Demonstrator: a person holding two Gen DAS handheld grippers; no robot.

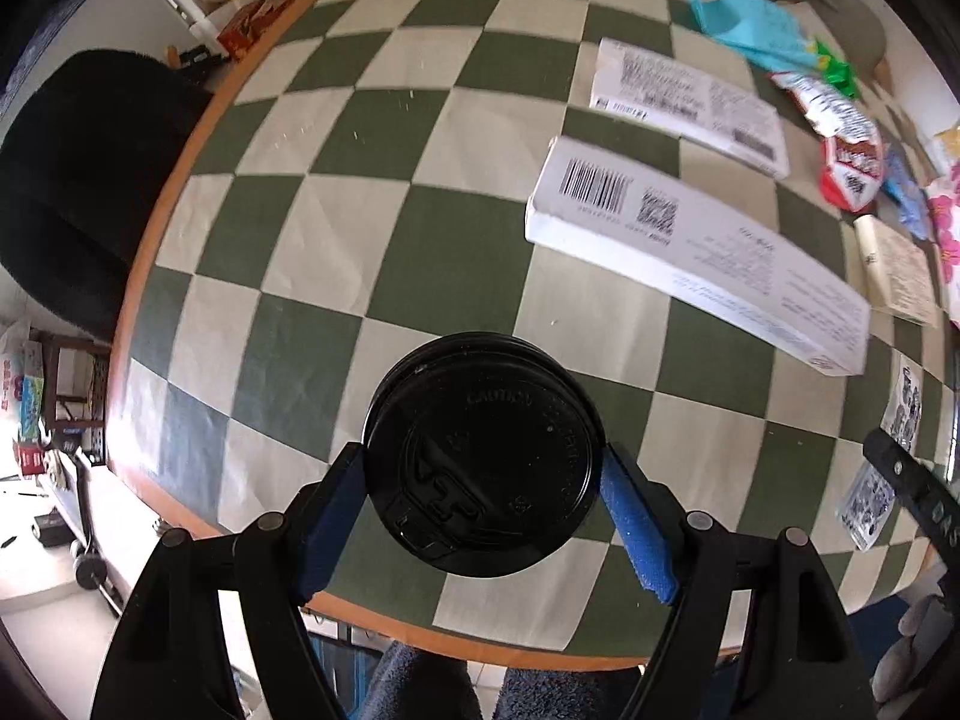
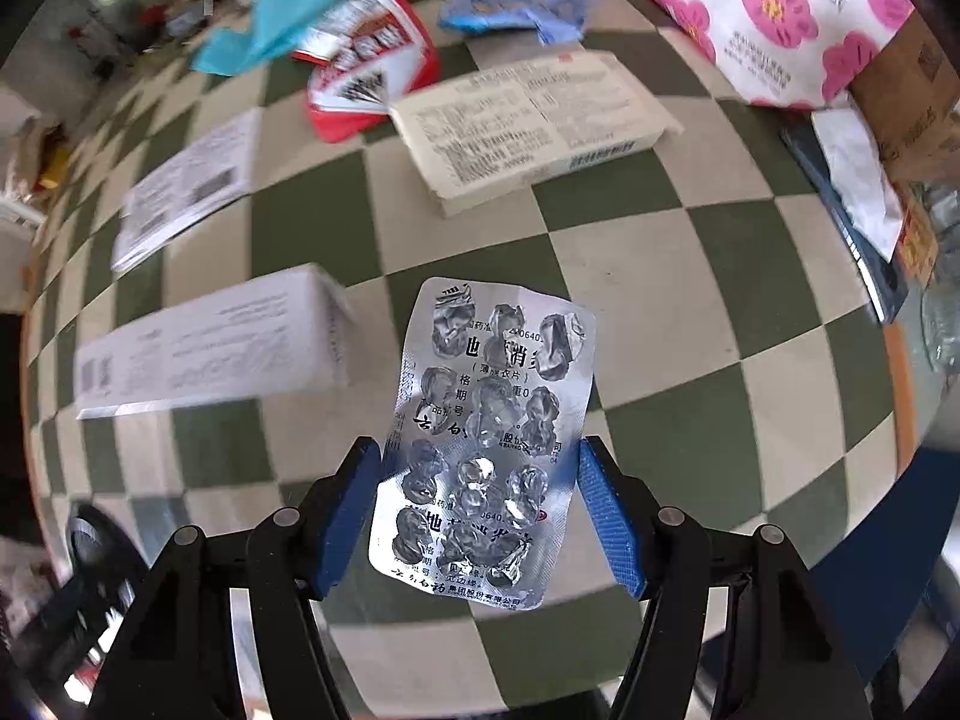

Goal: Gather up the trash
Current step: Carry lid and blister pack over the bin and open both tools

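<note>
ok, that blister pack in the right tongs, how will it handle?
The blister pack is thin foil with its pockets burst, so probably very light and bendy. Held by its edges between the right tongs, it may buckle or slip if squeezed harder.

"CAUTION" embossed on black cup lid (image 1: 483, 459), "薄膜衣片" and "0640" on silver blister pack (image 2: 486, 444)

Checkered table (image 1: 384, 138), boxes (image 1: 696, 246), wrappers (image 2: 366, 78)
</note>
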